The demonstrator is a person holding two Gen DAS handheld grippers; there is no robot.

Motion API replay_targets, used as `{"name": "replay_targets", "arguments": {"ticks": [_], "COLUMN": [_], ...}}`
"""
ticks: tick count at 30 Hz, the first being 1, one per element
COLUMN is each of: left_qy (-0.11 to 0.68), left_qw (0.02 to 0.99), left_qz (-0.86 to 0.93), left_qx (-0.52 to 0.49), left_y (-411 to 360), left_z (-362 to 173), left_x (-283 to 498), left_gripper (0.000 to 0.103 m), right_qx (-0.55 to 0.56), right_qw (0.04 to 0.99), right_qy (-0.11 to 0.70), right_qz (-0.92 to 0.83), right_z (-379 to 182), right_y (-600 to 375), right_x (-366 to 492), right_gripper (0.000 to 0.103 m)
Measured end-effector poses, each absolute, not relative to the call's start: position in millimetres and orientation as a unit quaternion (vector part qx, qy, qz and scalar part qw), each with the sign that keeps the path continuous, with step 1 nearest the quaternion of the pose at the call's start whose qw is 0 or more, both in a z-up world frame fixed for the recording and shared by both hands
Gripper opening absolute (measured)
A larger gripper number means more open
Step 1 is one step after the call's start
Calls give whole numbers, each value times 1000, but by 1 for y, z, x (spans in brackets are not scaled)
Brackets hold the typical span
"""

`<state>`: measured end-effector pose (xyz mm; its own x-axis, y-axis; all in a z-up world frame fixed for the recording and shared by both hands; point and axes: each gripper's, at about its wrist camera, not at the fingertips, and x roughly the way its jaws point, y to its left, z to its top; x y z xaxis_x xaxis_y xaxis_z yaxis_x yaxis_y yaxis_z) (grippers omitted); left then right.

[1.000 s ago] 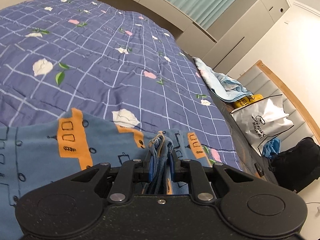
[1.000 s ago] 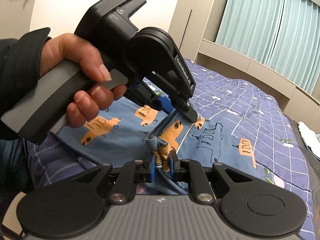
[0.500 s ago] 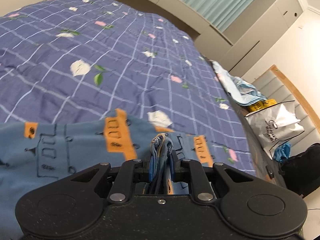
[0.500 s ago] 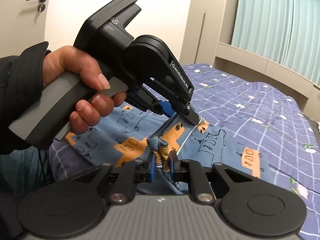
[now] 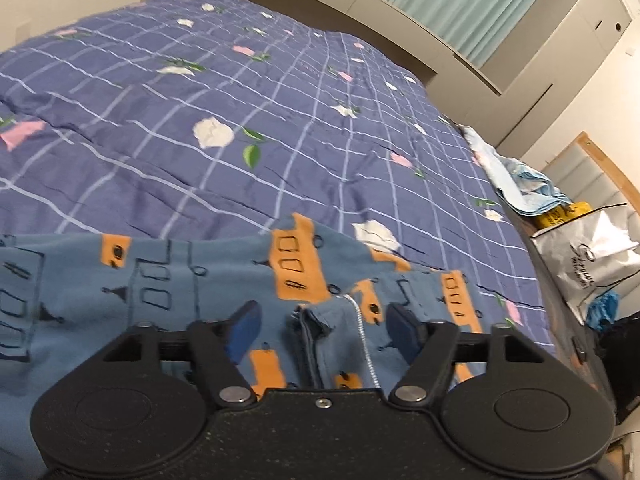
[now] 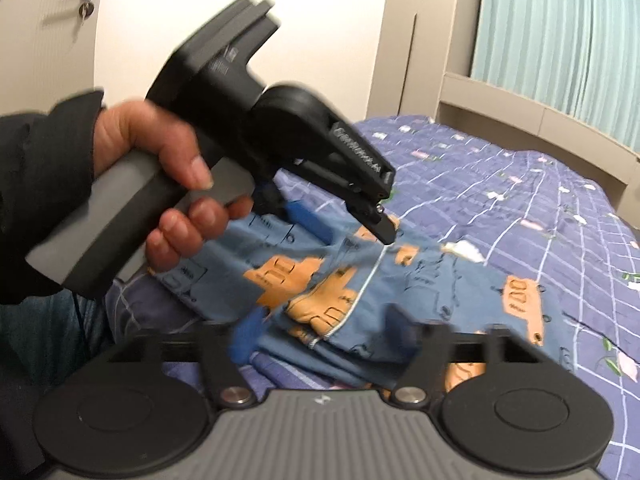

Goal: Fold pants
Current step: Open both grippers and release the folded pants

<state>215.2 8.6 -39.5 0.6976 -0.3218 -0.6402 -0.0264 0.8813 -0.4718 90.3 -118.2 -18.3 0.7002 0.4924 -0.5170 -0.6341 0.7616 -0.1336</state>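
Observation:
The pants [image 5: 160,280] are blue with orange and outlined vehicle prints and lie folded on the purple quilt [image 5: 240,100]. My left gripper [image 5: 322,330] is open, its blue pads on either side of the pants' edge and a white drawstring [image 5: 362,332], not gripping. In the right wrist view my right gripper [image 6: 324,334] is open just above the pants [image 6: 420,288]. The left gripper [image 6: 344,216] also shows there, held in a hand over the pants' far edge.
The bed's quilt has a white grid and flowers. At its right side are a light blue cloth pile [image 5: 516,184], a silver bag [image 5: 592,248] and a dark bag on the floor. A headboard ledge [image 6: 540,120], teal curtains and a door [image 6: 48,40] stand behind.
Both grippers have opened and let go of the pants' bunched edge, which now lies on the bed. The left gripper has lifted slightly.

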Motion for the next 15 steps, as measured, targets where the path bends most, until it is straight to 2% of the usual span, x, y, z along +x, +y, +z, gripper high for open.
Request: {"name": "replay_targets", "arguments": {"ticks": [3,5,10,15], "left_qy": [383,382,381,394], "left_qw": [898,904,913,913], "left_qz": [-66,-61,-72,-66], "left_qx": [-205,-183,-127,-78], "left_y": [3,-4,-28,-41], "left_z": [-40,-40,-43,-50], "left_x": [213,211,206,203], "left_gripper": [85,86,94,95], "right_qx": [-142,-142,-153,-159], "right_qw": [924,934,953,954], "right_qy": [217,211,215,244], "right_qz": [282,252,152,75], "right_z": [-13,-10,-10,-22], "right_y": [-131,-142,-171,-197], "right_x": [90,93,111,143], "right_gripper": [97,101,103,103]}}
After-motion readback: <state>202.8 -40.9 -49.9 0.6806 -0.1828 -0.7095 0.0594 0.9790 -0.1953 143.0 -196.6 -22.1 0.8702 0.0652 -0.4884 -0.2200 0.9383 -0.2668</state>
